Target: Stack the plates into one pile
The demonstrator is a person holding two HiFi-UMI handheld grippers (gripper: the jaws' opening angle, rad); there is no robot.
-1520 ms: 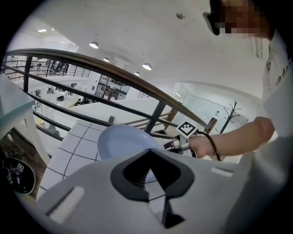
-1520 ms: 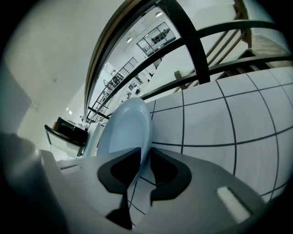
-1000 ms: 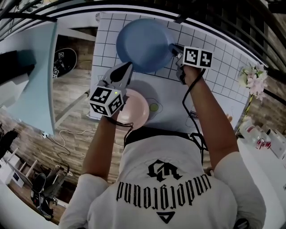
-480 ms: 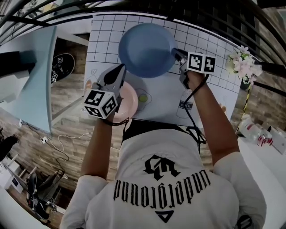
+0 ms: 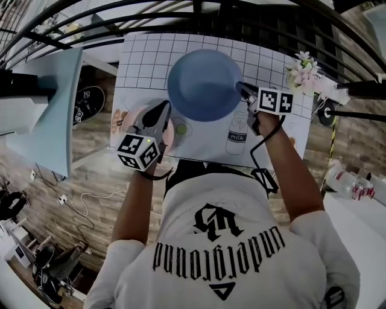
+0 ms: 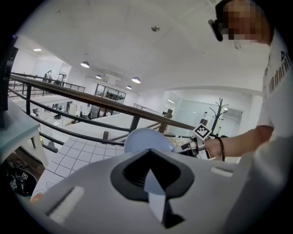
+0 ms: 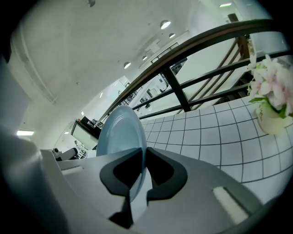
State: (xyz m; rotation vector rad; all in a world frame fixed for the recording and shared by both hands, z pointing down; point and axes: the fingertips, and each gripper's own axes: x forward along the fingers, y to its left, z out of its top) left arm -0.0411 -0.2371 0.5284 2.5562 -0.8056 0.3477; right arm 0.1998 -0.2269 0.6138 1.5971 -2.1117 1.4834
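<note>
A blue plate (image 5: 205, 84) hangs above the grid mat (image 5: 145, 60), and my right gripper (image 5: 240, 86) is shut on its right rim. The right gripper view has that plate (image 7: 121, 132) on edge between the jaws of the right gripper (image 7: 139, 178). A pink plate (image 5: 137, 116) lies on the mat's near left part, mostly hidden under my left gripper (image 5: 164, 108). The left gripper (image 6: 153, 183) stands shut with nothing in it, above the pink plate. From the left gripper view the blue plate (image 6: 146, 139) shows ahead.
A pot of pale flowers (image 5: 304, 69) stands at the mat's far right corner, flowers (image 7: 272, 103) close to the right gripper's side. A dark railing (image 5: 181, 18) runs behind the table. A milk bottle print (image 5: 236, 136) is on the mat. The floor lies far below at left.
The right gripper has kept hold of the blue plate and carried it a little right, over the mat's middle. The left gripper has stayed over the pink plate. The head camera has shifted.
</note>
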